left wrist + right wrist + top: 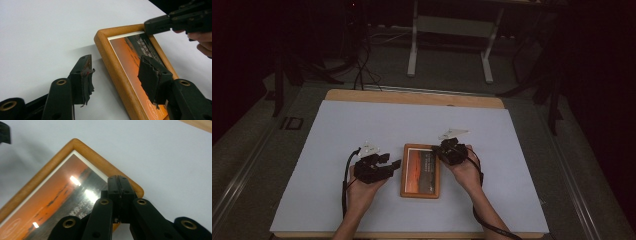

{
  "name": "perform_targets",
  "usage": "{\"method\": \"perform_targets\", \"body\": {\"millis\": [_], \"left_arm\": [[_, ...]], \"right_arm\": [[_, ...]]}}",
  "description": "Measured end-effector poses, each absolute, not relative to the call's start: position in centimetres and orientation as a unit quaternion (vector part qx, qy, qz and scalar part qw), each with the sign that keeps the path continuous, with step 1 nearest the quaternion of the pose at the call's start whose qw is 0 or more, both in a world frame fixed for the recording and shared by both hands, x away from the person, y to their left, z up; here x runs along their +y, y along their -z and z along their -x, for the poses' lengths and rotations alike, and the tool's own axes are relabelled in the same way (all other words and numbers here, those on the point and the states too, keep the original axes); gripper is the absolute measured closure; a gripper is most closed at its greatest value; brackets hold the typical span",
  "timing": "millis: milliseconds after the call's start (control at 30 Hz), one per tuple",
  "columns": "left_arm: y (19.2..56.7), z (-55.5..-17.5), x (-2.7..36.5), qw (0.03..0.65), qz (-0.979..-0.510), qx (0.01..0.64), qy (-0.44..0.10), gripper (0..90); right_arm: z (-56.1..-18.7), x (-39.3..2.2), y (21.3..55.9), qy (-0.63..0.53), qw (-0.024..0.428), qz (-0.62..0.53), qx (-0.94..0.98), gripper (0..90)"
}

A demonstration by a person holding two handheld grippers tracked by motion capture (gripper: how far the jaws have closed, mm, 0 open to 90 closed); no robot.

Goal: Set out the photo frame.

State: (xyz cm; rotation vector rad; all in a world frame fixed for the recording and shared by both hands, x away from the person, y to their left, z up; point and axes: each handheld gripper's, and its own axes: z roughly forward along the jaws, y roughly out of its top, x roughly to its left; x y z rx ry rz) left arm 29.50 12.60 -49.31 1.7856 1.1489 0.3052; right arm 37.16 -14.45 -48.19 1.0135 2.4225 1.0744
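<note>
The worktop, covered by a pale sheet, carries a wooden picture frame lying flat near its front middle, an orange sunset print under glass. The left gripper sits just beside the frame's left edge, jaws wide apart, straddling that rail without pressing it. The right gripper rests over the far right corner, jaws closed together, nothing between them.

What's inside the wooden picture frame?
The wooden picture frame holds an orange sunset picture with small writing. The right tongs cover one corner of it.
</note>
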Motion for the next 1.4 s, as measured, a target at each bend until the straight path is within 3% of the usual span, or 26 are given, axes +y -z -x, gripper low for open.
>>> {"method": "perform_targets", "body": {"millis": [633, 1400], "left_arm": [[49.2, -29.6, 13.1, 0.484, -0.723, 0.478, -0.121, 45.5], [48.4, -28.5, 11.5, 0.496, -0.727, 0.465, -0.091, 44.4]], "right_arm": [[-37.9, -15.9, 49.7, -0.372, 0.158, -0.353, 0.844, 89.8], [-38.6, -17.4, 51.3, -0.367, 0.119, -0.389, 0.837, 90.0]]}}
